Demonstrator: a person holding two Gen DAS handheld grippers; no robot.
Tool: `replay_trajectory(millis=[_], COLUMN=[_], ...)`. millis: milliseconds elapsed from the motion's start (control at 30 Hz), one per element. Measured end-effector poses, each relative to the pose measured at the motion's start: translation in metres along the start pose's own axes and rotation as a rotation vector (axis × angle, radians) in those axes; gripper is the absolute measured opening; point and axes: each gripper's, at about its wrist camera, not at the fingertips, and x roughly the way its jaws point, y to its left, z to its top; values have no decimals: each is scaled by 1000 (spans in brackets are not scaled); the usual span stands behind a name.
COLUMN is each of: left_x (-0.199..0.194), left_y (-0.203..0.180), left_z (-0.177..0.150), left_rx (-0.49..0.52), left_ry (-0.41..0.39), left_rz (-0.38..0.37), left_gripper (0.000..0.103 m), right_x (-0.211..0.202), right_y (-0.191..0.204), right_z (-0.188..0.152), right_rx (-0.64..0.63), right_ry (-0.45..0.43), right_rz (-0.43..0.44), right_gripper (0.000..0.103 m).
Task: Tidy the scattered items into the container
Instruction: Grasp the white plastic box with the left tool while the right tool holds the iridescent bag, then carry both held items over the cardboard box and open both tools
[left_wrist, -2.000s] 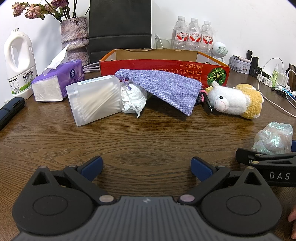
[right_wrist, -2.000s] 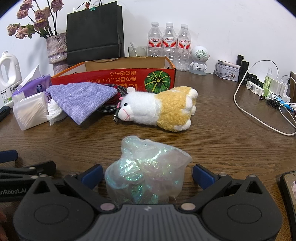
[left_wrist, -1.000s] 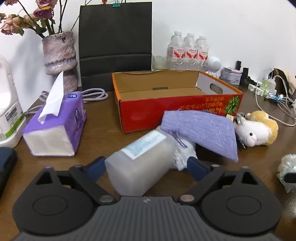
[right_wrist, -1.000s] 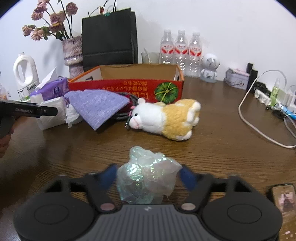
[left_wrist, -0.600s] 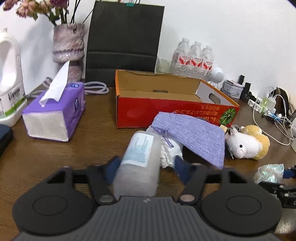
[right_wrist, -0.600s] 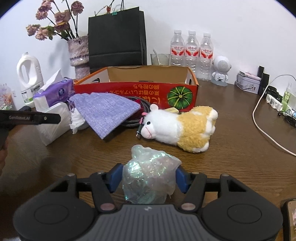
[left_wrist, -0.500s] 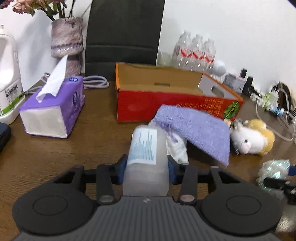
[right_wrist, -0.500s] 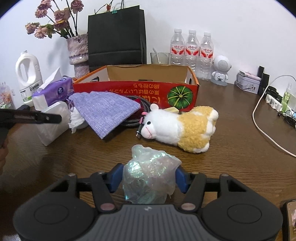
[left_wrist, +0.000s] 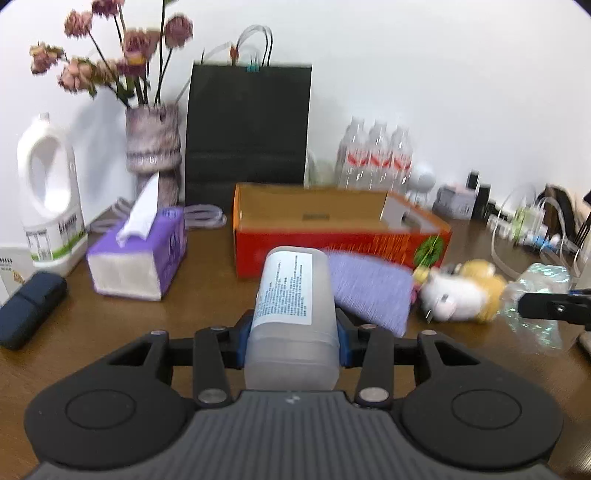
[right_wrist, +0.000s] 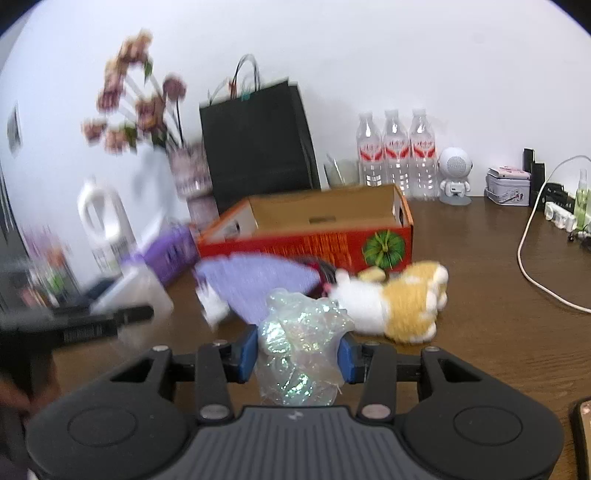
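Your left tool (left_wrist: 293, 334) grips the frosted container (left_wrist: 291, 314), your right tool (right_wrist: 297, 354) is closing on the iridescent bag (right_wrist: 301, 347); next, carry both over the red box (left_wrist: 332, 221).

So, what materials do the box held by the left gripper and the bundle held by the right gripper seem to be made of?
The box looks like frosted, translucent plastic: milky matte walls with a printed paper label. The bundle looks like thin, crinkled plastic film with an iridescent sheen: green and pink glints on its folds. What is inside either one cannot be told.
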Motion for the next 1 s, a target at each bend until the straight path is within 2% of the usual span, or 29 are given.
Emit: replay_trajectory(millis=[133,233,300,367,500,600,767,900,1000], left_x=[29,77,120,168,248,293,335,343,344], left_y=[0,3,7,10,16,17,26,28,27], left_z=[51,98,129,153,174,172,160,152,151], left_rx=[-29,-38,-31,-29,-28,22,29,69,76], left_ry=[-45,-47,-30,18,150,226,334,351,350], left_rz=[19,53,89,112,121,166,189,189,180], left_gripper=[43,43,43,43,43,43,43,44,50], right_x=[9,32,59,94,190,263,348,383,397], right_y=[-5,-14,-23,-34,-53,-70,-91,-94,-88], right_z=[40,92,136,175,227,238,229,219,211], right_rx=[-5,-42,-54,-62,-53,4,35,-12,-84], right_ry=[-58,-134,-147,-113,61,226,395,446,466], right_rz=[-16,-61,-97,-111,-141,-159,-213,-259,-290], right_gripper=[43,43,43,44,44,43,43,44,51])
